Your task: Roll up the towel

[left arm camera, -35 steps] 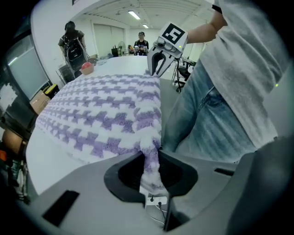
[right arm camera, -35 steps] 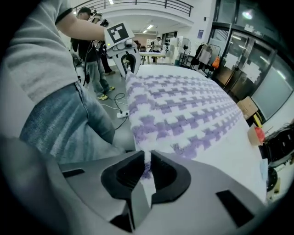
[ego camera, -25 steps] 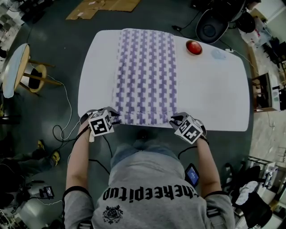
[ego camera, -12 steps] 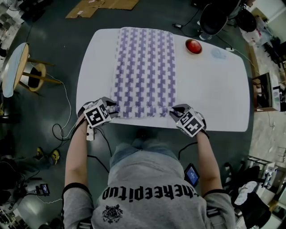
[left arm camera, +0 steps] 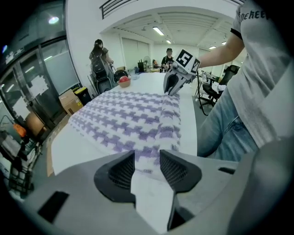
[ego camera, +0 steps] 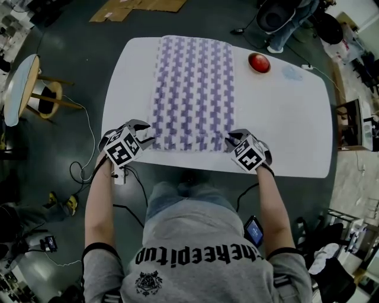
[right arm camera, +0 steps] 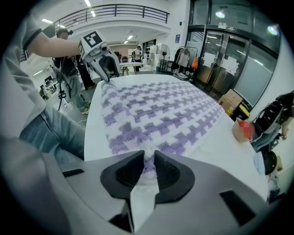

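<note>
A purple-and-white checked towel (ego camera: pixel 194 89) lies lengthwise on the white table (ego camera: pixel 284 118). Its near edge is lifted and turned over towards the far end. My left gripper (ego camera: pixel 144 137) is at the near left corner. In the left gripper view its jaws (left arm camera: pixel 146 167) stand fairly wide, with the towel's (left arm camera: pixel 124 119) white hem and label filling the gap between the pads. My right gripper (ego camera: pixel 231 141) is at the near right corner. In the right gripper view its jaws (right arm camera: pixel 148 170) pinch a fold of towel (right arm camera: pixel 161 114). Each gripper also shows in the other's view, the right gripper (left arm camera: pixel 172 89) and the left gripper (right arm camera: pixel 104 73).
A red round object (ego camera: pixel 259 62) sits on the table right of the towel's far end. A stool (ego camera: pixel 21 89) stands left of the table, an office chair (ego camera: pixel 278 18) beyond it, cardboard (ego camera: pixel 136 7) on the floor. Cables (ego camera: pixel 83 171) trail at the near left. People (left arm camera: pixel 98 62) stand far off.
Both grippers have moved away from the person along the table. The towel's near edge has gone with them, from the table's front edge to farther in.
</note>
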A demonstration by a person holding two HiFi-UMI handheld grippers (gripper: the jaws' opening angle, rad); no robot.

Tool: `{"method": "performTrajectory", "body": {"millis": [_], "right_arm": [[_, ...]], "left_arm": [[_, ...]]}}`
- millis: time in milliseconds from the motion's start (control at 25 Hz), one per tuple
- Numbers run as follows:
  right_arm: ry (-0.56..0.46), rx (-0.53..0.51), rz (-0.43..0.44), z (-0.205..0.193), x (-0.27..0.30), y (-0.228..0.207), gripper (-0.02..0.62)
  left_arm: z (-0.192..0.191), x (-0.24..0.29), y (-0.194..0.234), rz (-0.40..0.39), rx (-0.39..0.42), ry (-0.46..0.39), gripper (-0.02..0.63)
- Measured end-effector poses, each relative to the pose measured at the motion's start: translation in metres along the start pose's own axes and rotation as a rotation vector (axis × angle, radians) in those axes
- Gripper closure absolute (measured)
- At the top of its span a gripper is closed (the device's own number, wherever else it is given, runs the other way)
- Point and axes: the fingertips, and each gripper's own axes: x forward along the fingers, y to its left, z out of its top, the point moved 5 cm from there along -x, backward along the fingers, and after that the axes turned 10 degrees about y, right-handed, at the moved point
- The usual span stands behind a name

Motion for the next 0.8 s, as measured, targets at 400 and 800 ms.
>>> {"method": "performTrajectory", "body": {"millis": [400, 800], "right_arm": [[0.017, 0.014, -0.036, 0.013, 0.008, -0.002, 0.543], [-0.109, 0.034, -0.143, 0.01, -0.034, -0.02, 0.494]], "left_arm": [[-0.018, 0.01, -0.04, 0.031, 0.178, 0.133, 0.367], [-0.009, 0.038, -0.01, 0.027, 0.066, 0.142, 0.386]]}}
